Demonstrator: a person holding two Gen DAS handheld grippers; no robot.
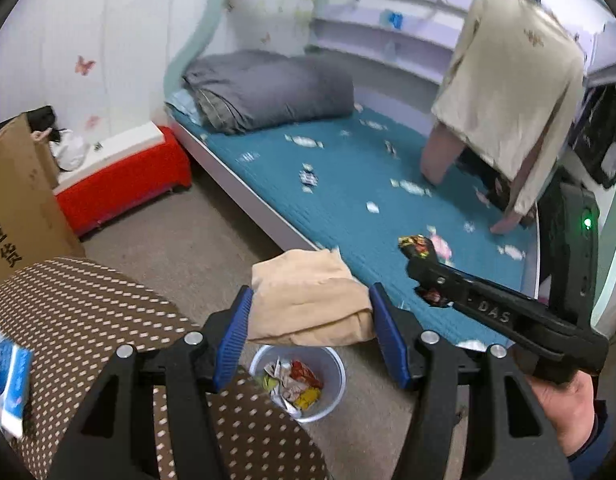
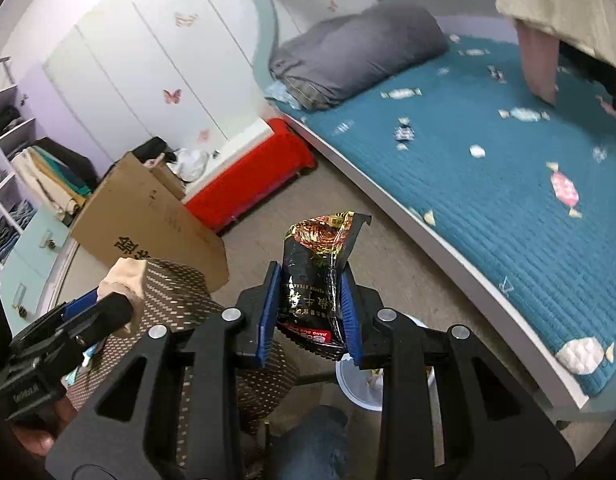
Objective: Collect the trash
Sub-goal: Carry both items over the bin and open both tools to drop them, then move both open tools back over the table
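Right gripper point(image 2: 310, 312) clamps a black snack wrapper point(image 2: 320, 280); left gripper point(image 1: 310, 330) grips a folded beige cloth point(image 1: 308, 300).
Both hang above the bin point(image 1: 298, 382), already part-filled with wrappers. Many candy wrappers point(image 2: 564, 190) remain scattered on the blue bed point(image 2: 488, 220): task partway, judged.

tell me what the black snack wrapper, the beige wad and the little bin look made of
Black snack wrapper: thin metallised plastic film, probably; glossy, sharply creased, glinting gold print.
Beige wad: soft matte sheet in rounded folds, cloth or soft paper; cannot tell which.
Little bin: translucent white plastic, apparently; smooth thin rim, contents showing faintly through.
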